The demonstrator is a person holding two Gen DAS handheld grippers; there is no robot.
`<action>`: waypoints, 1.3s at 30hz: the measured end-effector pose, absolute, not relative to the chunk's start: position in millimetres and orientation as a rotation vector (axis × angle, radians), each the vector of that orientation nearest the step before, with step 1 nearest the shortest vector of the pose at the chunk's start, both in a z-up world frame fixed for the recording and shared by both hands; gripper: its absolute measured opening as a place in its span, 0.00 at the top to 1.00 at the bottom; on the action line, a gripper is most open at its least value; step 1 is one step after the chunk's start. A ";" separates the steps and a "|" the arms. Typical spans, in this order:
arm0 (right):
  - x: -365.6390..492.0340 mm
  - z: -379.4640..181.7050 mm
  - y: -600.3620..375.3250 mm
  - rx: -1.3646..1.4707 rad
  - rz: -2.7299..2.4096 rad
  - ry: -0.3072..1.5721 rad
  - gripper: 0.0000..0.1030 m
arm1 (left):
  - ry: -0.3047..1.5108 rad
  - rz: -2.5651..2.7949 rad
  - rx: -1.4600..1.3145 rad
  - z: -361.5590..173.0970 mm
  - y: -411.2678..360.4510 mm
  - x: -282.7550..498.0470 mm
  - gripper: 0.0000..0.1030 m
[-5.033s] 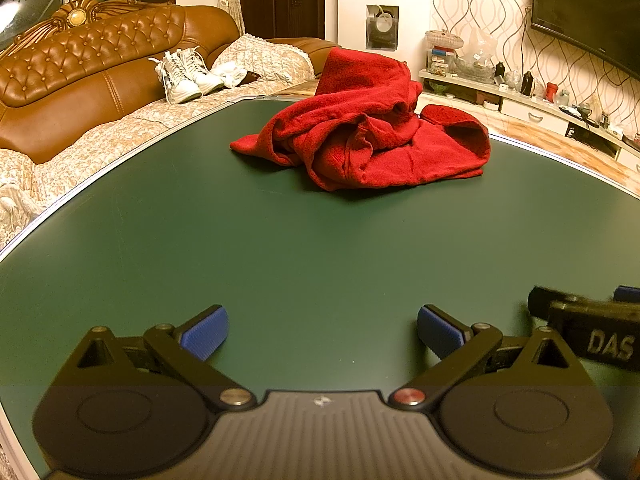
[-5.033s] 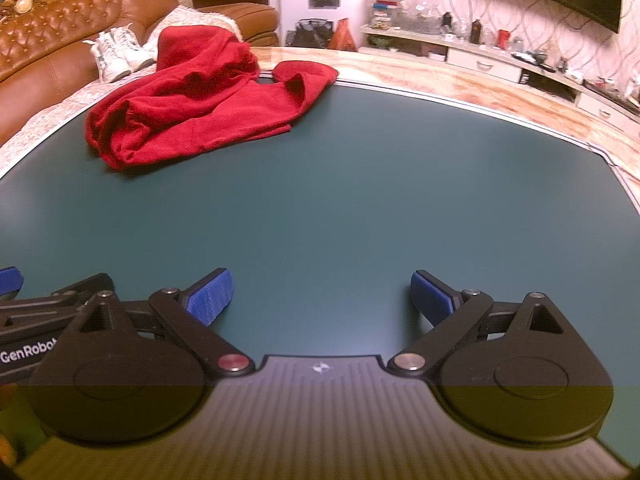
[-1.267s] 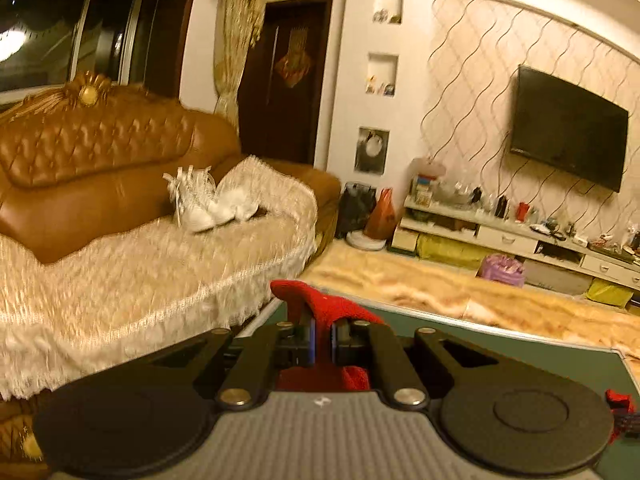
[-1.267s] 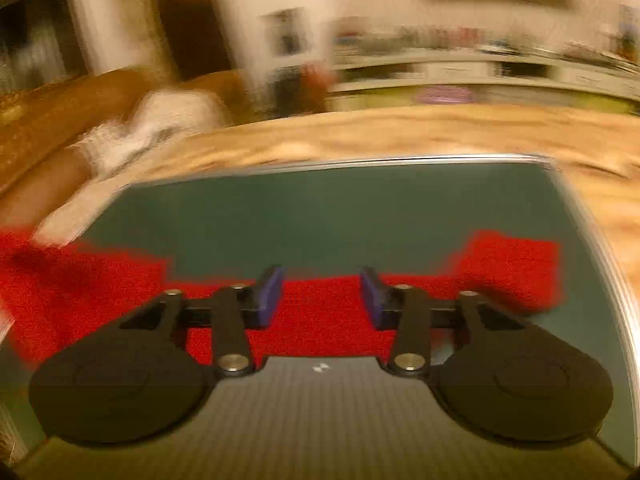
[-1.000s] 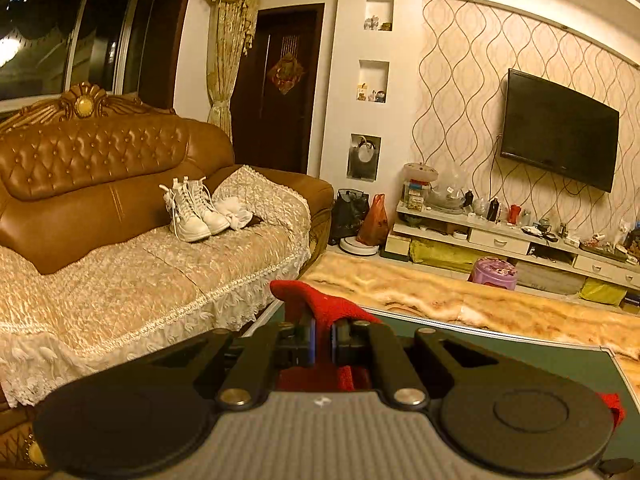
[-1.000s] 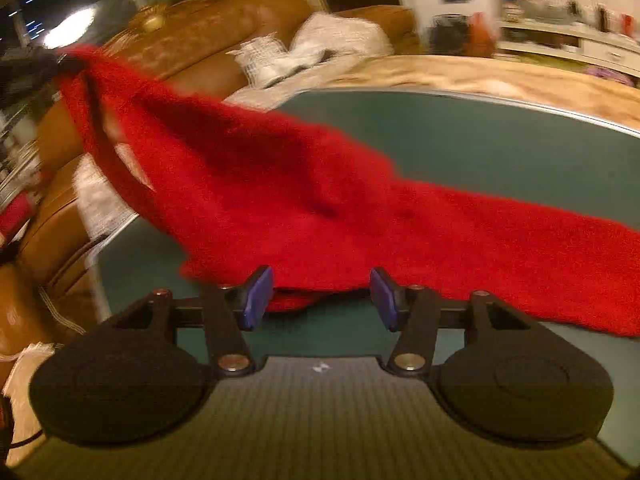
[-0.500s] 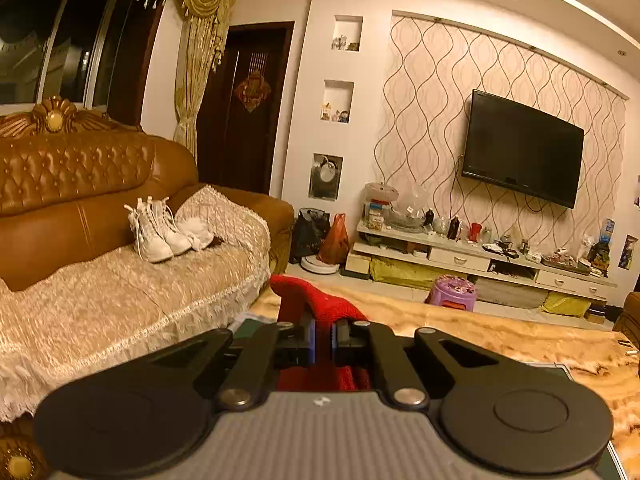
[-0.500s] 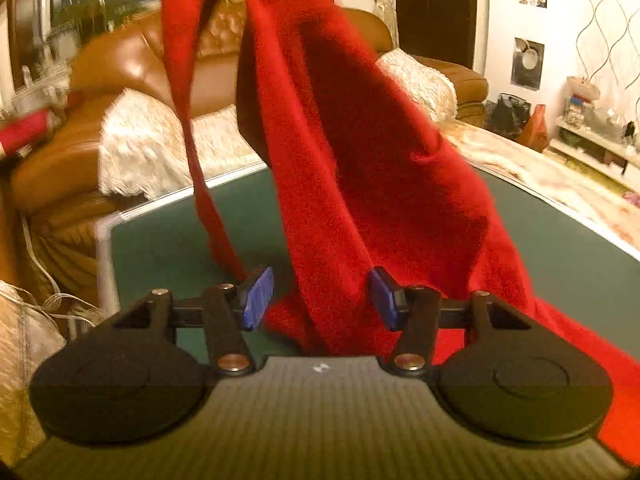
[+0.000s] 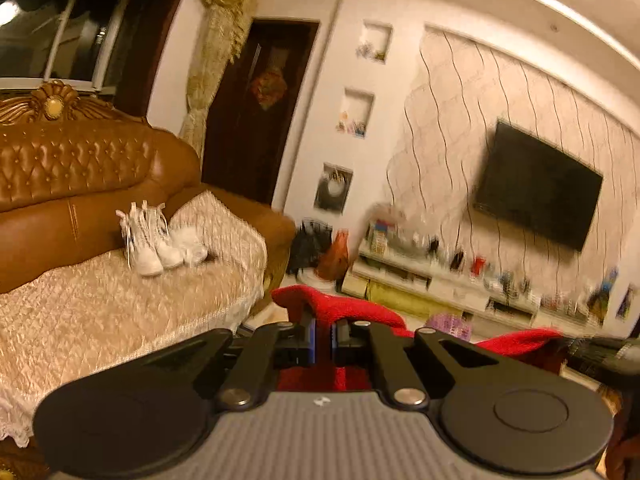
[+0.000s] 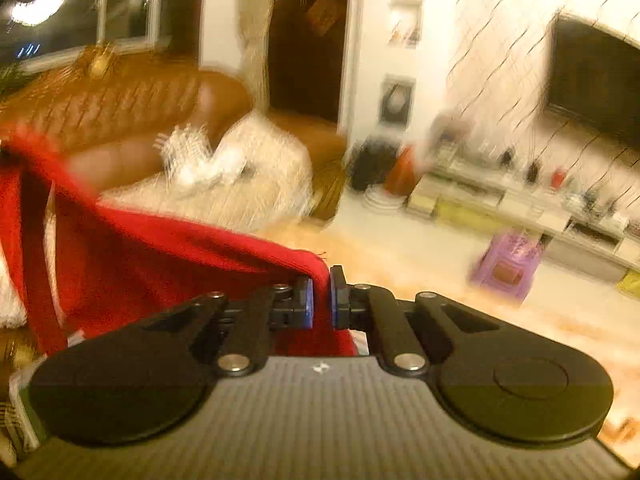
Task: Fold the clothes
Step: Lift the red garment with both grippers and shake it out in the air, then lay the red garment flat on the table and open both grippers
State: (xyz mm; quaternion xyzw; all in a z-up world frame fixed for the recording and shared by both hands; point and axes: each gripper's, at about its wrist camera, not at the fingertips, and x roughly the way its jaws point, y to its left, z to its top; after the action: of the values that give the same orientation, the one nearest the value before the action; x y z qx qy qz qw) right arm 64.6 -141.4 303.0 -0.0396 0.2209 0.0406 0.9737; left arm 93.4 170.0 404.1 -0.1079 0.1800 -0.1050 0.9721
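Observation:
Both grippers hold a red fleece garment up in the air. In the left wrist view my left gripper (image 9: 323, 336) is shut on a bunched edge of the red garment (image 9: 352, 308), which stretches right towards a dark blurred shape at the frame edge. In the right wrist view my right gripper (image 10: 320, 292) is shut on another edge of the garment (image 10: 160, 260), with cloth pinched between the blue pads (image 10: 306, 300). From there the cloth hangs down and runs up to the left. The picture is motion-blurred.
A brown leather sofa (image 9: 80, 184) with a cream cover and white shoes (image 9: 152, 240) stands to the left. A dark doorway (image 9: 256, 120), a wall TV (image 9: 536, 196), a low cabinet (image 9: 440, 280) and a purple stool (image 10: 508, 268) lie ahead. A sliver of green table (image 10: 34, 412) shows at the lower left.
My right gripper has closed on the garment's edge and risen sharply. The left gripper has also risen with its hold, and both views now face the room instead of the table.

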 end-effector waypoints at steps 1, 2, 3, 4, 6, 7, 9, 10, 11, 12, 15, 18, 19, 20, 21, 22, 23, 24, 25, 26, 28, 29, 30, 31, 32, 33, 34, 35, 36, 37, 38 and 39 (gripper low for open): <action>68.3 327.5 -143.9 -0.079 0.066 0.407 0.90 | 0.336 -0.209 -0.211 419.7 169.9 88.7 0.93; 72.1 351.9 -146.5 -0.077 0.050 0.369 0.90 | 0.308 -0.208 -0.202 434.9 169.7 83.2 0.93; 71.9 369.0 -148.2 -0.079 0.046 0.327 0.90 | 0.280 -0.206 -0.193 450.1 169.4 77.8 0.93; 70.4 383.6 -149.5 -0.083 0.045 0.284 0.90 | 0.259 -0.216 -0.178 463.6 166.8 69.2 0.93; 63.1 407.8 -151.6 -0.083 0.047 0.210 0.90 | 0.227 -0.243 -0.141 486.5 158.4 48.8 0.93; 55.9 415.7 -152.2 -0.079 0.051 0.183 0.90 | 0.220 -0.268 -0.111 492.6 150.5 35.2 0.93; 49.0 416.7 -161.1 -0.080 0.045 0.165 0.90 | 0.227 -0.327 -0.064 492.8 131.4 10.2 0.93; 49.1 412.5 -170.1 -0.071 0.042 0.177 0.90 | 0.245 -0.377 -0.046 486.4 119.1 -1.5 0.93; 49.5 399.4 -181.4 -0.062 0.036 0.205 0.90 | 0.268 -0.439 -0.023 474.8 103.6 -13.4 0.92; 49.7 383.8 -193.0 -0.054 0.028 0.237 0.90 | 0.289 -0.481 -0.004 462.8 89.4 -22.6 0.92; 53.0 323.8 -230.3 -0.031 -0.017 0.356 0.90 | 0.426 -0.628 -0.012 398.6 35.6 -44.1 0.92; 55.9 229.2 -274.9 -0.005 -0.128 0.562 0.89 | 0.557 -0.733 0.008 305.1 -32.9 -69.5 0.92; 56.9 196.1 -289.5 0.002 -0.173 0.640 0.87 | 0.604 -0.751 0.006 272.7 -51.8 -75.6 0.92; 57.9 163.0 -304.1 0.009 -0.218 0.718 0.86 | 0.650 -0.765 0.004 240.2 -70.2 -81.7 0.92; 52.1 141.7 -312.1 0.008 -0.224 0.761 0.86 | 0.696 -0.779 0.003 207.7 -88.5 -87.7 0.92; 44.0 124.3 -317.8 0.005 -0.217 0.793 0.86 | 0.760 -0.785 0.012 171.8 -107.7 -95.9 0.93; 36.0 106.9 -323.5 0.002 -0.209 0.825 0.86 | 0.810 -0.789 0.017 143.9 -119.1 -101.4 0.92; 28.0 89.5 -329.3 -0.002 -0.202 0.857 0.86 | 0.852 -0.789 0.019 119.4 -129.5 -108.2 0.92; 20.0 72.1 -335.0 -0.005 -0.195 0.889 0.85 | 0.891 -0.786 0.025 98.0 -138.3 -114.7 0.90; 12.0 54.7 -340.7 -0.008 -0.188 0.921 0.85 | 0.929 -0.787 0.035 82.6 -144.4 -119.4 0.83; -4.5 46.0 -339.8 -0.017 -0.135 0.928 0.83 | 0.973 -0.808 0.065 64.8 -147.9 -126.5 0.65; -13.4 45.9 -338.8 -0.006 -0.101 0.925 0.74 | 0.970 -0.817 0.092 63.5 -146.1 -128.9 0.49; -22.9 48.0 -337.3 0.022 -0.059 0.917 0.71 | 0.956 -0.823 0.120 66.1 -141.7 -131.0 0.41; -32.4 50.5 -335.5 0.052 -0.014 0.907 0.66 | 0.926 -0.834 0.147 71.8 -133.9 -134.9 0.29; -42.0 53.1 -333.7 0.083 0.030 0.896 0.63 | 0.882 -0.848 0.176 78.1 -120.8 -139.5 0.20; -46.9 56.2 -329.0 0.108 0.082 0.888 0.62 | 0.846 -0.850 0.203 83.0 -105.5 -145.3 0.16; -50.7 57.1 -323.9 0.121 0.137 0.874 0.61 | 0.825 -0.848 0.220 85.1 -90.7 -147.1 0.14; -54.6 56.7 -315.4 0.113 0.188 0.860 0.60 | 0.811 -0.846 0.232 86.0 -72.6 -147.1 0.14; -58.4 56.2 -305.7 0.099 0.238 0.845 0.60 | 0.807 -0.834 0.242 86.9 -57.6 -146.7 0.14; -62.7 54.7 -295.6 0.084 0.306 0.841 0.60 | 0.806 -0.799 0.257 86.8 -42.1 -142.9 0.14; -65.0 50.5 -282.0 0.058 0.368 0.846 0.60 | 0.810 -0.755 0.272 82.8 -26.2 -137.1 0.14; -65.1 45.7 -266.4 0.011 0.411 0.857 0.60 | 0.815 -0.710 0.282 79.1 -8.2 -131.2 0.14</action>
State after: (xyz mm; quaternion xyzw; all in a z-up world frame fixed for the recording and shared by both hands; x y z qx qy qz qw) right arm -65.1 -266.4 45.7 0.0053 0.4127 0.1978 0.8891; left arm -131.2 -8.2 79.1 0.1336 0.3868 -0.3369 0.8479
